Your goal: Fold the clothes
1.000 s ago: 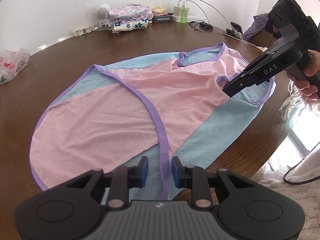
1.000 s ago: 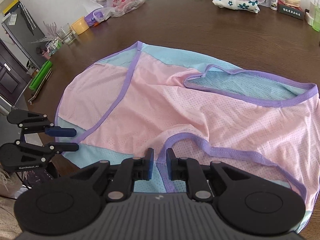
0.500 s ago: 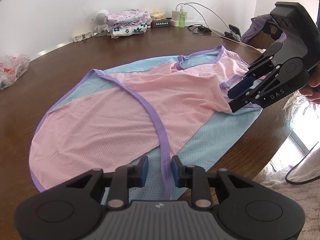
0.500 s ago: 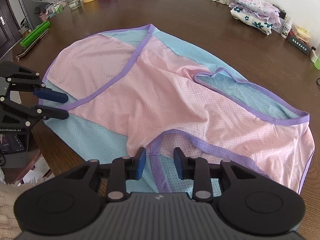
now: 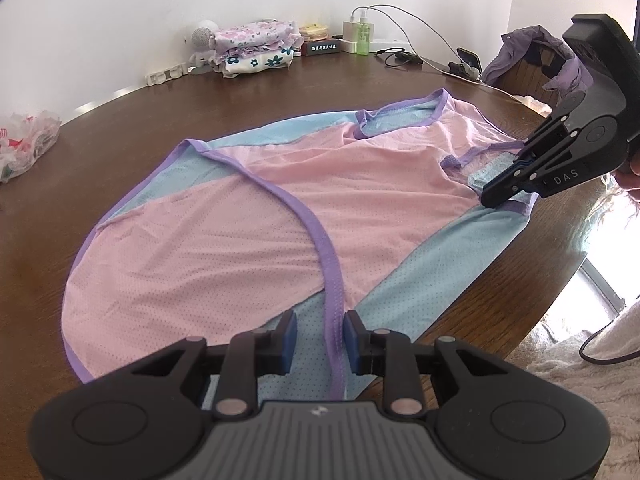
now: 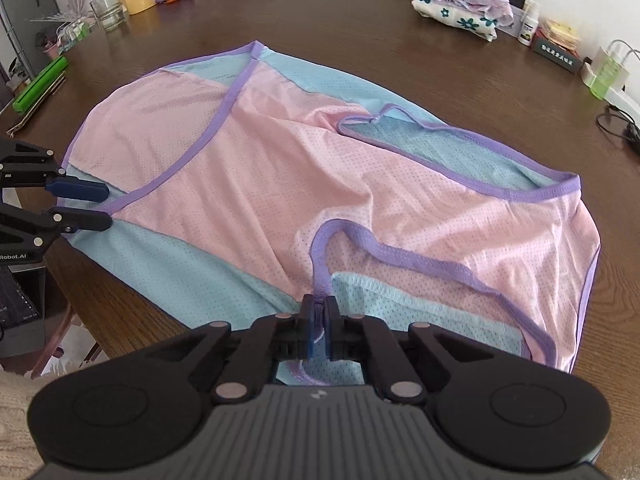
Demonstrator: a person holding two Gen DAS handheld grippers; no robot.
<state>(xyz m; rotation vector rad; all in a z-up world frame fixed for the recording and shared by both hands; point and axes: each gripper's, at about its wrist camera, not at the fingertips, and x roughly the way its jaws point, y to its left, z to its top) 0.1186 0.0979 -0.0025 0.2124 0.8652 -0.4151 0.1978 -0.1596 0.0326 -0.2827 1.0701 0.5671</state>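
Right gripper point(image 6: 319, 312) pinches purple trim point(image 6: 320, 276) at near edge of garment point(image 6: 260, 168); left gripper point(image 5: 319, 330) gapes astride trim there. Risk: thin mesh slips, fold skews.

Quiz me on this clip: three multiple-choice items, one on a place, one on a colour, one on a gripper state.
1. Where is the folded floral stack?
A. far edge by the wall
B. on the garment
C. on the floor
2. What colour is the garment's trim?
A. yellow
B. purple
C. black
3. What is the right gripper doing?
A. hanging open above the table
B. shut on the garment
C. holding a glass

Answers: 1 A, it sits against the wall. 2 B, purple binding edges the pink and blue mesh. 3 B, the fingers pinch the trim, while the left gripper is open.
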